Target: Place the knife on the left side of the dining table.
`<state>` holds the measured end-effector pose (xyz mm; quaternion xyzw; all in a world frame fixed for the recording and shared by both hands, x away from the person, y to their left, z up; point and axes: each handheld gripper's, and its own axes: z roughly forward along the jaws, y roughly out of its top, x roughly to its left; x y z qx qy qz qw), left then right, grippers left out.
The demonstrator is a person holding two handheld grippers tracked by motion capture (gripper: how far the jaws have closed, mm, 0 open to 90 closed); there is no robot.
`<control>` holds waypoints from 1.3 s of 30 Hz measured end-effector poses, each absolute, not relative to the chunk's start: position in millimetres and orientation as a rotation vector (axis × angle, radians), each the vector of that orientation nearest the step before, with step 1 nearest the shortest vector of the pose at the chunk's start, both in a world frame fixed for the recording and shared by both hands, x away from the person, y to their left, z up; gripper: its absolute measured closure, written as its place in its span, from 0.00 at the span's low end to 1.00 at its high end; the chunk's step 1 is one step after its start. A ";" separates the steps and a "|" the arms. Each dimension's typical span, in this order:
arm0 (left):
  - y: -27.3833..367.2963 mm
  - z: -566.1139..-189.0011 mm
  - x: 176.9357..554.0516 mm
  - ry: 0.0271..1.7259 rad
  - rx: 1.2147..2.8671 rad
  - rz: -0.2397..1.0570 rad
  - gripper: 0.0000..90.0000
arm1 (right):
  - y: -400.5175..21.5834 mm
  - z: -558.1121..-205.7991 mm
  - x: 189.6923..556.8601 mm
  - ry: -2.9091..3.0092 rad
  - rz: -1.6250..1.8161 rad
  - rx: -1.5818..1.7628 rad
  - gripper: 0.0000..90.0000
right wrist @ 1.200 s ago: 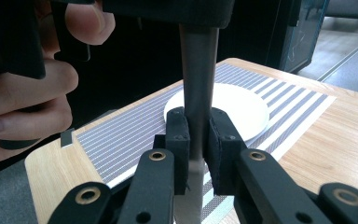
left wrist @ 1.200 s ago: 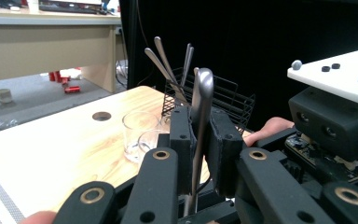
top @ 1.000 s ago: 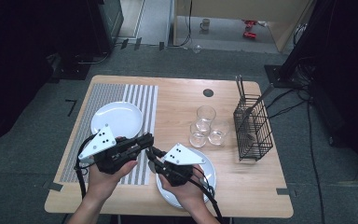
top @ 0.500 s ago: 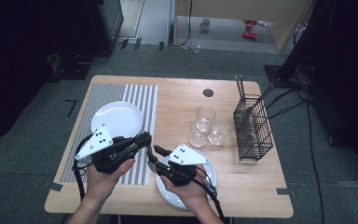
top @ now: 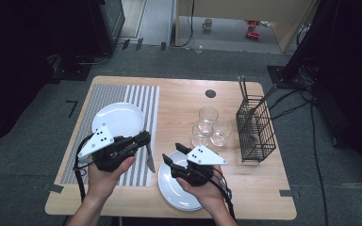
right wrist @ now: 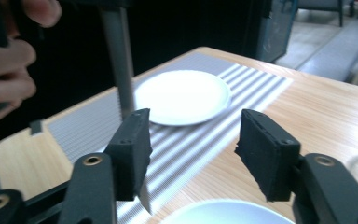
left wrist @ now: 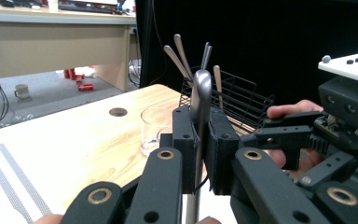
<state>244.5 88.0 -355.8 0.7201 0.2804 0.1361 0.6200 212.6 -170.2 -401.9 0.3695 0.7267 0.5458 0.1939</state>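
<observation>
My left hand-held gripper (top: pixel 143 140) clamps the slim silver steel table knife (top: pixel 150 159) mid-handle, blade down over the striped mat; stiff, slick, light; right hand-held gripper (right wrist: pixel 193 154) just opened, empty.

Readable text: none could be made out in any view.
Labels and brands: none were legible on the table things or the far floor items.
Numbers and signs: none were seen.
</observation>
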 end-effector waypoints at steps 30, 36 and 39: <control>100.2 -376.2 263.3 0.730 1.667 0.377 0.95 | -275.7 -448.0 212.3 1.879 1.260 1.341 0.15; 102.7 -377.7 264.9 0.741 1.675 0.395 0.95 | -289.1 -458.5 209.5 1.870 1.239 1.373 0.15; 104.9 -377.7 265.6 0.749 1.668 0.399 0.95 | -295.4 -464.5 207.9 1.864 1.218 1.388 0.15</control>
